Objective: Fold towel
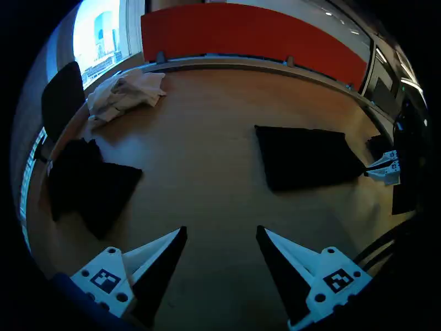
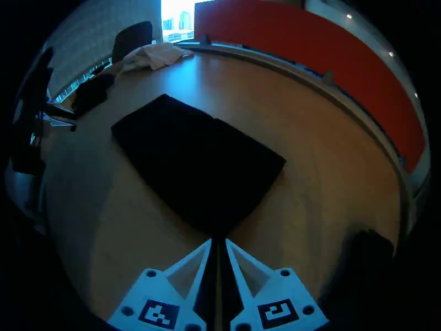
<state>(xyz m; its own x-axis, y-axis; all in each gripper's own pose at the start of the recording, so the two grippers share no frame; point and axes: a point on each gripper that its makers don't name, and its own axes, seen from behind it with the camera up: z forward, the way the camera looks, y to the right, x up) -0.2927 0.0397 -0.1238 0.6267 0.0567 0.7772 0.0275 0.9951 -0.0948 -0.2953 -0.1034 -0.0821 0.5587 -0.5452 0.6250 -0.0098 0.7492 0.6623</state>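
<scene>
A black towel [image 1: 306, 157] lies folded flat in a rectangle on the wooden table [image 1: 209, 143]. In the right gripper view the black towel [image 2: 198, 165] spreads out just ahead of my right gripper [image 2: 218, 243]. Its fingers are almost together, pinching the towel's near corner. The left gripper view shows that right gripper [image 1: 384, 169] at the towel's right corner. My left gripper [image 1: 220, 234] hovers open over bare table, well short of the towel, with nothing between its fingers. It appears small at the left edge of the right gripper view, as the left gripper [image 2: 59, 121].
A crumpled black cloth [image 1: 88, 185] lies at the table's left side and a heap of white towels [image 1: 125, 91] sits at the far left corner. A red partition [image 1: 248, 33] runs along the back edge. A dark chair [image 1: 60, 99] stands by the window.
</scene>
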